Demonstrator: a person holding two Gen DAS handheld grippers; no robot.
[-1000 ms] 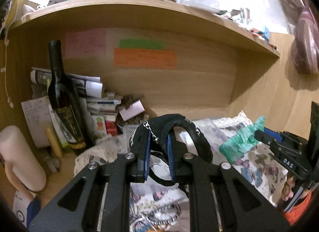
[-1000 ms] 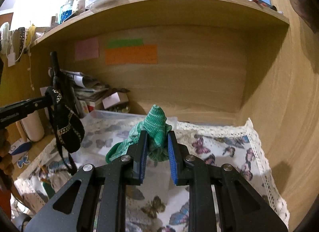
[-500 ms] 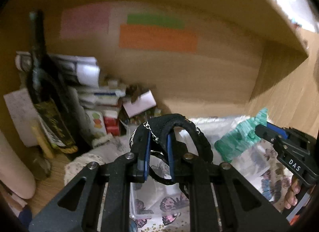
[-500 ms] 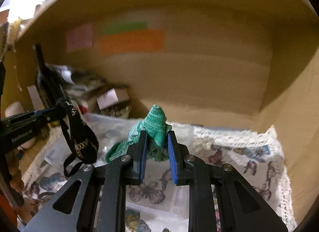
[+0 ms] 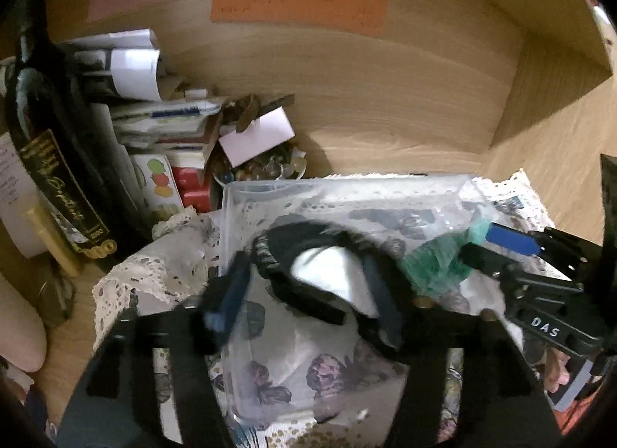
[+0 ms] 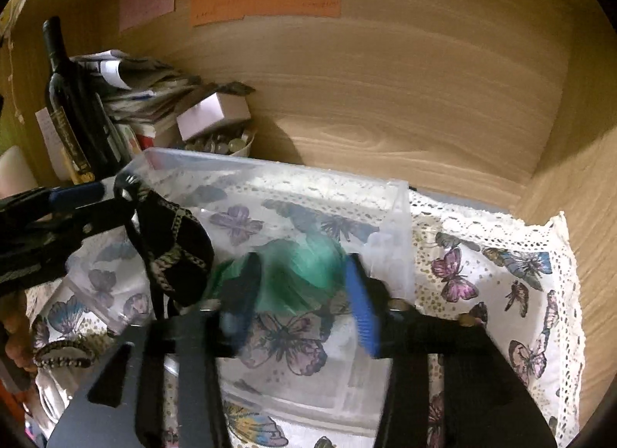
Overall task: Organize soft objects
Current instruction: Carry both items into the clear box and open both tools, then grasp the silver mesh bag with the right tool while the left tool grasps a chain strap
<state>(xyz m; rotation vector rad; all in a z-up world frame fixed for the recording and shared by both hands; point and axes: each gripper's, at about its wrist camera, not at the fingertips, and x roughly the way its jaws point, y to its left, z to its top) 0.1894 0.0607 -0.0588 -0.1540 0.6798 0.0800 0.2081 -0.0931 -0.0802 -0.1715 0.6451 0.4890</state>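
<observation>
A clear plastic box (image 6: 393, 216) stands on a butterfly-print cloth (image 6: 501, 278). My left gripper (image 5: 304, 293) is open over the box; the black patterned soft band (image 5: 308, 255) is blurred between its spread fingers. In the right wrist view the band (image 6: 173, 240) still hangs at the left gripper's tips. My right gripper (image 6: 300, 293) is open over the box, and the green knitted piece (image 6: 304, 270) is blurred between its spread fingers, inside the box outline. The green piece also shows in the left wrist view (image 5: 435, 263).
A dark wine bottle (image 5: 50, 162) stands at the left by stacked papers and boxes (image 5: 154, 116). A small bowl of glass pebbles (image 6: 223, 145) sits behind the box. Wooden back wall (image 6: 385, 81) and right side wall (image 6: 578, 186) close the alcove.
Both grippers have moved forward and down over the clear box and opened wide. The black band and the green piece are no longer pinched and are blurred with motion.
</observation>
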